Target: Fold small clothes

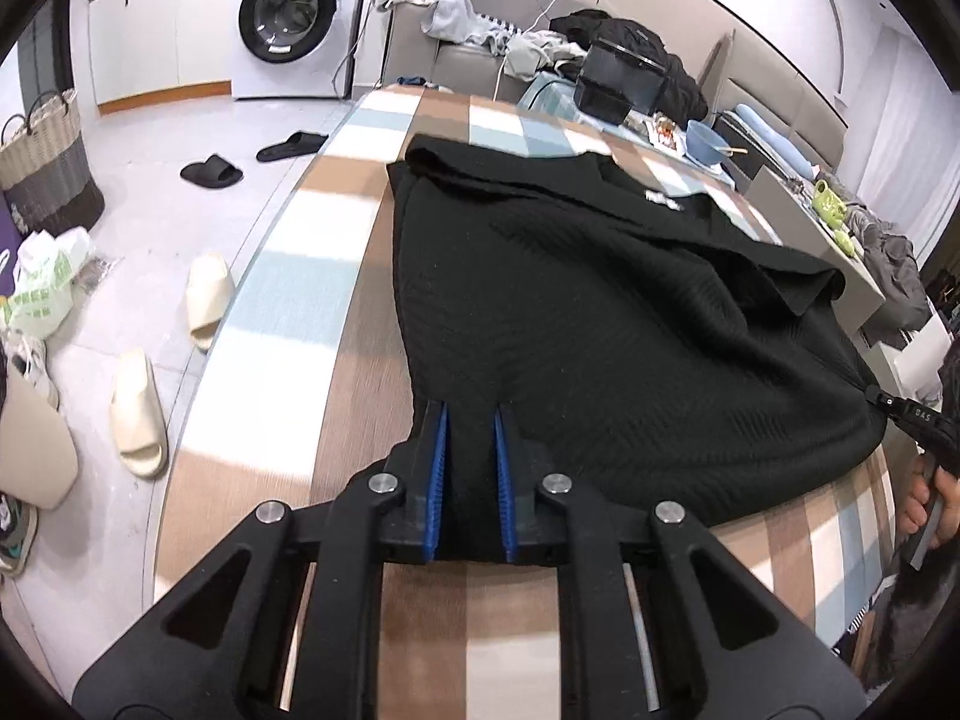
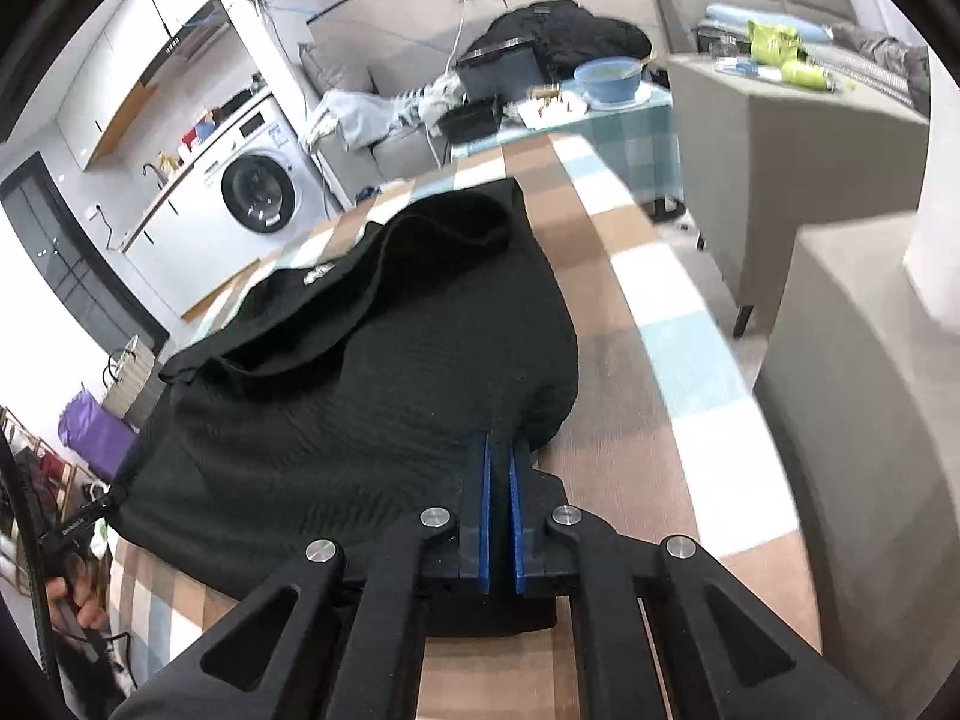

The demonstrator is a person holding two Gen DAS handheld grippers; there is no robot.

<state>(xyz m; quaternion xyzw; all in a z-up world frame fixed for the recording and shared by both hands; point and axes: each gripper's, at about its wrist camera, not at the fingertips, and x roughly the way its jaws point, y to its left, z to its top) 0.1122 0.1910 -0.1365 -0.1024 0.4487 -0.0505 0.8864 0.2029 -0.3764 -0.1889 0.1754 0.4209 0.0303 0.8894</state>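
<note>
A black ribbed garment [image 1: 570, 300] lies spread along a table with a brown, white and blue checked cloth [image 1: 336, 330]. My left gripper [image 1: 470, 414] is shut on the garment's near left corner, and black fabric is bunched between its blue pads. My right gripper [image 2: 500, 441] is shut on the near right corner of the garment [image 2: 360, 390], with a thin layer of cloth pinched between its pads. Each gripper shows at the edge of the other's view: the right gripper [image 1: 877, 397] and the left gripper [image 2: 111, 498]. The garment's far end is folded over, with a white label showing.
A blue bowl [image 1: 711, 141] and a black box [image 1: 618, 81] stand at the table's far end. A sofa piled with clothes and a washing machine [image 1: 288, 18] are beyond. Slippers [image 1: 207, 300] and a woven basket [image 1: 48, 162] are on the floor at left. A grey cabinet [image 2: 810, 138] stands to the right.
</note>
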